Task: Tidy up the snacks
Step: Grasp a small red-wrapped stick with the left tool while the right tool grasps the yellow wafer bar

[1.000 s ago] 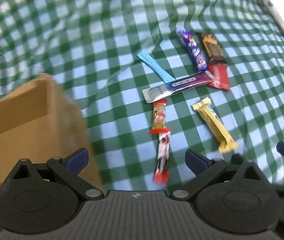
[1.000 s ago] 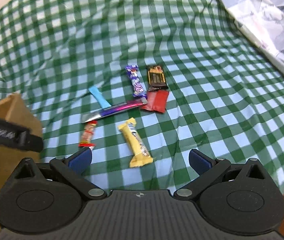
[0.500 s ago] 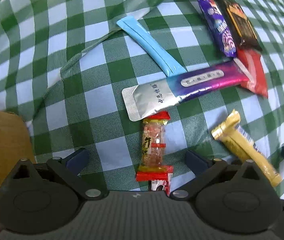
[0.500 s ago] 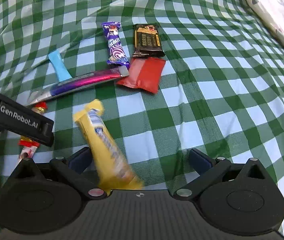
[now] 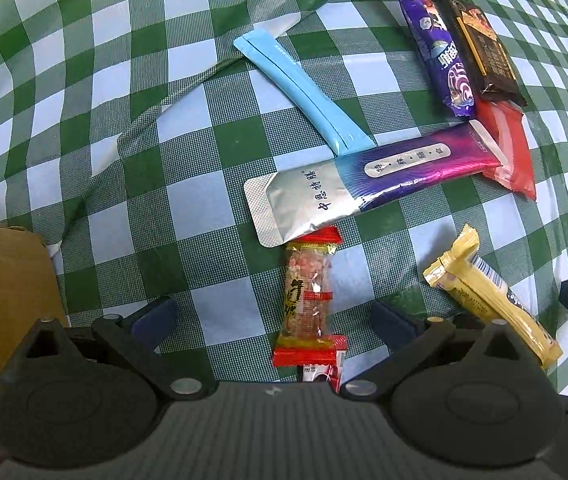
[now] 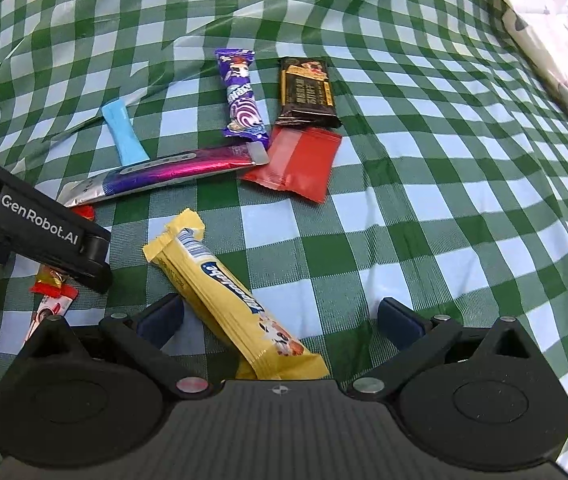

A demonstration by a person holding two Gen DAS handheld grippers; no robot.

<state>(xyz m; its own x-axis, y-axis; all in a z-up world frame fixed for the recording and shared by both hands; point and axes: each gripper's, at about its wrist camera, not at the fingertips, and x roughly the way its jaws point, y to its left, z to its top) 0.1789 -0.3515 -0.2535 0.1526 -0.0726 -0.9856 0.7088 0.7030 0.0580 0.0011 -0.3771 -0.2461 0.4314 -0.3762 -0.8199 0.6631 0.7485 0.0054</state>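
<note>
While both the left gripper (image 5: 272, 318) and right gripper (image 6: 280, 318) hang spread, each straddling a snack beside the cardboard box (image 5: 0, 280), the clear red-ended bar (image 5: 307, 296) and yellow bar (image 6: 232, 300) likely need pinching next.

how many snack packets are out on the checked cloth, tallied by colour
blue: 1, thin stick
purple: 2, wrapper and long pouch
brown: 1, bar
red: 1, flat packet
yellow: 1, bar
clear with red ends: 1, candy
red and white: 1, partly hidden packet
total: 8
</note>
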